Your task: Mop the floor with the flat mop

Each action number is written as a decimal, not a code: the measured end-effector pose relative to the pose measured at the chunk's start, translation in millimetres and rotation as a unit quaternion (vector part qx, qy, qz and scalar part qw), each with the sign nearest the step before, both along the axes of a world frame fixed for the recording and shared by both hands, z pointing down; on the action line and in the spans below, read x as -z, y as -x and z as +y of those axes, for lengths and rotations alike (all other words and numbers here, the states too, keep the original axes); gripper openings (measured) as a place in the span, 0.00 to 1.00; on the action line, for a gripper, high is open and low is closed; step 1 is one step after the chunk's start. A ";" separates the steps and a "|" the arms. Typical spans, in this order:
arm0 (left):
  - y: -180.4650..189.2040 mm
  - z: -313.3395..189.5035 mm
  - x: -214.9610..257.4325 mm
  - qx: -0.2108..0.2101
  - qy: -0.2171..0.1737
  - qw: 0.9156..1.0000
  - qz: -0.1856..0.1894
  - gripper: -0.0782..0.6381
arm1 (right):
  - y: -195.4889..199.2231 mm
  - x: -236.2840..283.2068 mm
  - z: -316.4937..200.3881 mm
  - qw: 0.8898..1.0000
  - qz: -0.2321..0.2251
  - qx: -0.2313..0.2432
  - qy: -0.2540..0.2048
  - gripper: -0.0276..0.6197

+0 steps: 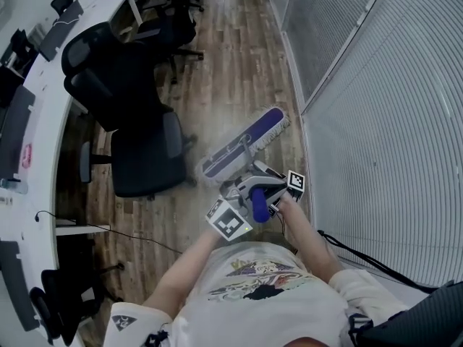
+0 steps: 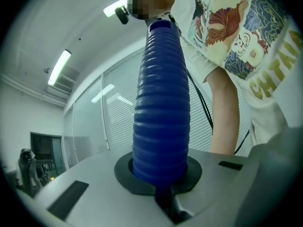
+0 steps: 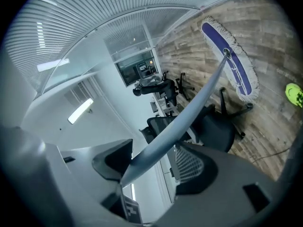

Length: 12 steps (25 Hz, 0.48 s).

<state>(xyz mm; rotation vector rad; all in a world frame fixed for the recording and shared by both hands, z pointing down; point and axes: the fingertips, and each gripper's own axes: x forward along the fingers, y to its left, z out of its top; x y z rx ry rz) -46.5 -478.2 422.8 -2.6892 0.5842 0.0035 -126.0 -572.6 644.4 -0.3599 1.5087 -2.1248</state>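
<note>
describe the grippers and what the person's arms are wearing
The left gripper and right gripper are grey with black pads in the jaws; each carries a white cube of black square markers. A black cable runs by the right arm. Short white sleeves.

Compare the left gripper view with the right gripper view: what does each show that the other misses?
Only the left gripper view shows the blue ribbed mop grip, clamped by the left hand-held gripper, and the person's printed shirt. Only the right gripper view shows the grey mop pole in the right hand-held gripper, and the purple-and-white flat mop head on the wooden floor. Both show white slatted blinds.
</note>
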 end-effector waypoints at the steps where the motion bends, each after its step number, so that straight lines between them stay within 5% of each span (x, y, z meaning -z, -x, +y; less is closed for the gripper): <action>1: -3.2 -9.9 -6.0 -0.006 0.000 1.000 -0.010 0.11 | -1.8 -3.1 -12.4 1.000 0.001 -0.008 0.003 0.46; 6: -21.2 -45.1 -23.8 -0.029 -0.001 0.999 -0.041 0.11 | -12.2 -14.5 -54.0 1.000 0.003 -0.027 0.011 0.46; 12: -10.4 -85.5 -4.6 -0.008 0.006 1.000 -0.015 0.10 | -4.9 -1.5 -87.9 1.000 -0.004 0.001 0.008 0.46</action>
